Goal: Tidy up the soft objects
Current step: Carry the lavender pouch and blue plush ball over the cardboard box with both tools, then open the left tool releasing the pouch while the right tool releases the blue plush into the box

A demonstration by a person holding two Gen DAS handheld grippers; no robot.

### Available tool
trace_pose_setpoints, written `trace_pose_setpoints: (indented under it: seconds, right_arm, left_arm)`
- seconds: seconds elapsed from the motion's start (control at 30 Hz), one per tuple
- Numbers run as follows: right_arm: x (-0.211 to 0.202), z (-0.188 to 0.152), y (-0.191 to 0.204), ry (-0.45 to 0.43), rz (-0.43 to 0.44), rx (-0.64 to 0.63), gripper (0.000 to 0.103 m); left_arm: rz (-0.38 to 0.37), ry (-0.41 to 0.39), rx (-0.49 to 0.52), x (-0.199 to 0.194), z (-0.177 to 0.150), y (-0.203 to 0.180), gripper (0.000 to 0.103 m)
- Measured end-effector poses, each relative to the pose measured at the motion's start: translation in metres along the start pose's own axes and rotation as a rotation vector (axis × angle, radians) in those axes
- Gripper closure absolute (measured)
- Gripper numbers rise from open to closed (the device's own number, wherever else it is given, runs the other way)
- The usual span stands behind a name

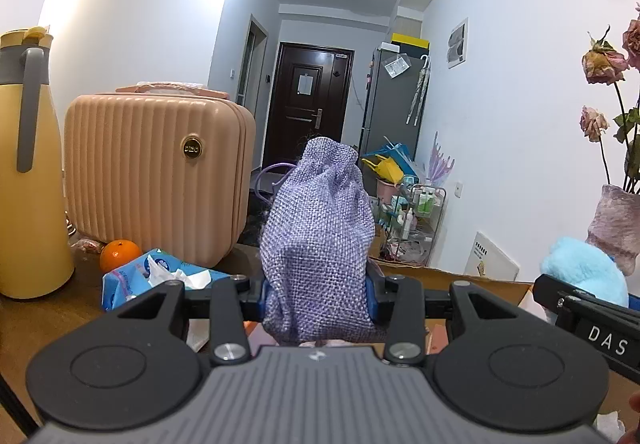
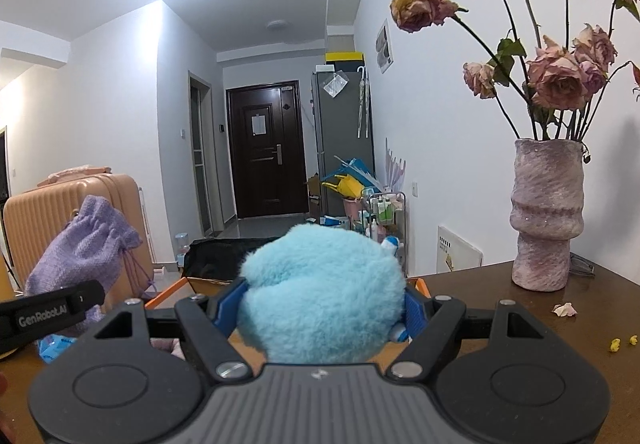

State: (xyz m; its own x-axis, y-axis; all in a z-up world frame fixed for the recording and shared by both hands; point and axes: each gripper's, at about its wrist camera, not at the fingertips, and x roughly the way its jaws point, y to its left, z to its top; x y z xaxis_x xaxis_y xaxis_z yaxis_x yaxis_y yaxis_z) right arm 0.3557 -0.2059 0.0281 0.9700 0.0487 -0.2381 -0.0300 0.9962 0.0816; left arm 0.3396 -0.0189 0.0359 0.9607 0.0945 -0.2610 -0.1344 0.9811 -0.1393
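My left gripper (image 1: 318,296) is shut on a purple woven drawstring pouch (image 1: 320,240) and holds it upright above the table; the pouch also shows in the right wrist view (image 2: 86,248). My right gripper (image 2: 322,310) is shut on a fluffy light-blue plush toy (image 2: 324,292), which also shows at the right of the left wrist view (image 1: 584,268). A cardboard box with an orange rim (image 2: 168,294) lies below and in front of both grippers; its inside is mostly hidden.
On the brown table (image 2: 520,324) stand a peach ribbed case (image 1: 156,171), a yellow flask (image 1: 28,163), an orange (image 1: 119,252), a blue tissue pack (image 1: 160,272) and a vase of dried roses (image 2: 544,215). Petals (image 2: 565,309) lie near the vase.
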Motion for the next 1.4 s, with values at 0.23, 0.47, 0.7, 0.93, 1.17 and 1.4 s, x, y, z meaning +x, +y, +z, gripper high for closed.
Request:
trace_pose_setpoints:
  seconds: [0.23,0.47,0.7,0.93,1.17,1.4]
  right_arm:
    - [0.014,0.001,0.005,0.037,-0.006,-0.020,0.027]
    - [0.031,-0.001,0.011,0.077,-0.008,-0.055,0.027]
    - [0.050,-0.004,0.015,0.127,-0.015,-0.091,0.027]
    - [0.068,-0.011,0.011,0.210,-0.004,-0.056,0.027]
    - [0.071,-0.019,0.009,0.262,0.003,-0.024,0.027]
    - [0.072,-0.023,0.005,0.284,0.007,-0.002,0.027]
  left_arm:
    - [0.004,0.001,0.011,0.015,0.002,-0.001,0.062]
    - [0.004,-0.002,0.032,0.029,0.004,0.002,0.062]
    - [-0.003,0.017,0.089,0.048,-0.001,-0.005,0.062]
    - [-0.027,0.035,0.147,0.064,-0.011,-0.014,0.061]
    - [-0.041,0.061,0.177,0.070,-0.019,-0.015,0.061]
    - [-0.047,0.086,0.191,0.074,-0.023,-0.016,0.061]
